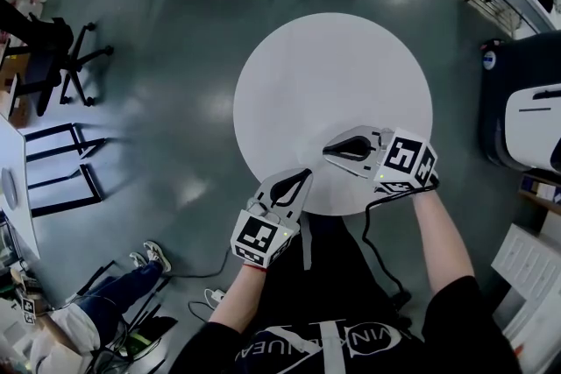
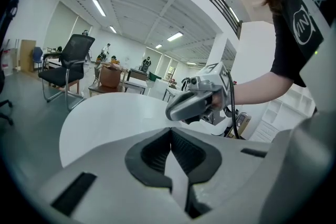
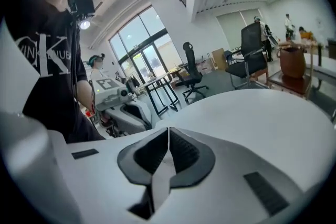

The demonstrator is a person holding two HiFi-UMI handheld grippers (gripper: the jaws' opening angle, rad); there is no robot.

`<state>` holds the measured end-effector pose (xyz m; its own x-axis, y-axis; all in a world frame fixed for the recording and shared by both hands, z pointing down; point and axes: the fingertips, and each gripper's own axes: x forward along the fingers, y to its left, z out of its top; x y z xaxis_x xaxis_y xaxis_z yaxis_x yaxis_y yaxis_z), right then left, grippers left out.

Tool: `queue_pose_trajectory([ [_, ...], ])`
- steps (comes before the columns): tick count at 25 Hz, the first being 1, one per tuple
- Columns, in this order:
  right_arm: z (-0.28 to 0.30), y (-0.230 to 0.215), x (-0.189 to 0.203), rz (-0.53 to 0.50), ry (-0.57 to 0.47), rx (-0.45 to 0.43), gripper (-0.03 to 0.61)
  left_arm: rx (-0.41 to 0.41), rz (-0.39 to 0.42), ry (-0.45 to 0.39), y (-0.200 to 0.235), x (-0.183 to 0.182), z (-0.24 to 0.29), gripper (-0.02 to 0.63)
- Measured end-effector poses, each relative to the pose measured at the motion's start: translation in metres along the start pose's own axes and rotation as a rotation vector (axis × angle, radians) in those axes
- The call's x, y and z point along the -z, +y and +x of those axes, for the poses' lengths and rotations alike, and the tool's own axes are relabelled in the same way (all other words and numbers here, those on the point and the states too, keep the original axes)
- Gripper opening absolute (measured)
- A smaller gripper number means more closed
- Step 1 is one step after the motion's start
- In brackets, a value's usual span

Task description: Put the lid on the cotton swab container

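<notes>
At the centre of the head view, the round white worktop [image 1: 333, 74] carries neither the cotton swab container nor its lid, so I cannot judge whether the task is unstarted or finished. The left tongs [image 1: 302, 177] and right tongs [image 1: 328, 151] hover over its lower edge, tips near each other. From the left gripper view, the left tongs are clenched pad to pad on nothing, with the right tongs hanging beyond at mid-frame, and from the right gripper view the right tongs are likewise clenched, empty and touching nothing.
</notes>
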<state>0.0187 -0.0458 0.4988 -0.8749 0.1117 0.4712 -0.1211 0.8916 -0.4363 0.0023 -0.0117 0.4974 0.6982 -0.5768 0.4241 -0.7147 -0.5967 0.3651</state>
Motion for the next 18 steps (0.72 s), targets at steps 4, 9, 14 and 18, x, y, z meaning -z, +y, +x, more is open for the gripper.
queue_pose_trajectory([
  [4, 0.002, 0.006, 0.002, -0.142, 0.055, 0.072, 0.011, -0.020, 0.020, -0.034, 0.003, -0.015, 0.002, 0.008],
  [9, 0.004, 0.009, 0.001, -0.318, 0.112, 0.160, 0.011, -0.069, 0.061, -0.022, 0.009, -0.021, 0.006, 0.008],
  [14, 0.006, 0.011, 0.002, -0.403, 0.154, 0.219, 0.005, -0.096, 0.099, 0.004, 0.011, -0.019, 0.009, 0.008],
  [18, 0.008, 0.012, 0.004, -0.415, 0.168, 0.238, 0.003, -0.109, 0.104, 0.023, 0.012, -0.016, 0.012, 0.008],
])
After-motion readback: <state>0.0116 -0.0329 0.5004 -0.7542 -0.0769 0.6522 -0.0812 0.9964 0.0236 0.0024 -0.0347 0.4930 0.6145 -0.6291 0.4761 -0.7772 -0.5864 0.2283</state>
